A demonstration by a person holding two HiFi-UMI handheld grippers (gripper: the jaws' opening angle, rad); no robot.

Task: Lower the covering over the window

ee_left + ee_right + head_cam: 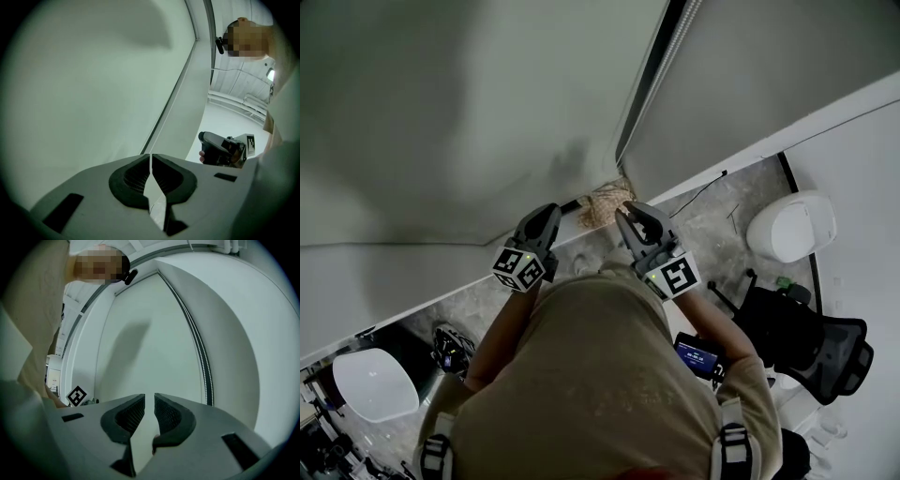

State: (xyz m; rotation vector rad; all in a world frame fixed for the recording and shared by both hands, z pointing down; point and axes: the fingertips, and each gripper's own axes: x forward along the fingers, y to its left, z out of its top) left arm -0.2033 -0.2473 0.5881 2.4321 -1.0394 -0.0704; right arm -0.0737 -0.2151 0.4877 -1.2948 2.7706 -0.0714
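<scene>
The pale window covering [441,112] fills the wall ahead of me and also shows in the left gripper view [93,84] and the right gripper view [145,348]. A bead chain [199,352] hangs along its right side, by the dark frame strip [652,75]. My left gripper [551,211] [151,157] is held up close to the covering, shut, with nothing between its jaws. My right gripper [630,211] [149,399] is beside it, left of the chain. Its jaws stand a narrow gap apart around nothing. Neither gripper touches the chain.
A woven, straw-coloured thing [605,202] lies on the floor at the wall's foot. White round seats stand at the right [790,225] and lower left [375,382]. A black office chair [811,342] is at the right, and a small screen [698,354] is beside the person.
</scene>
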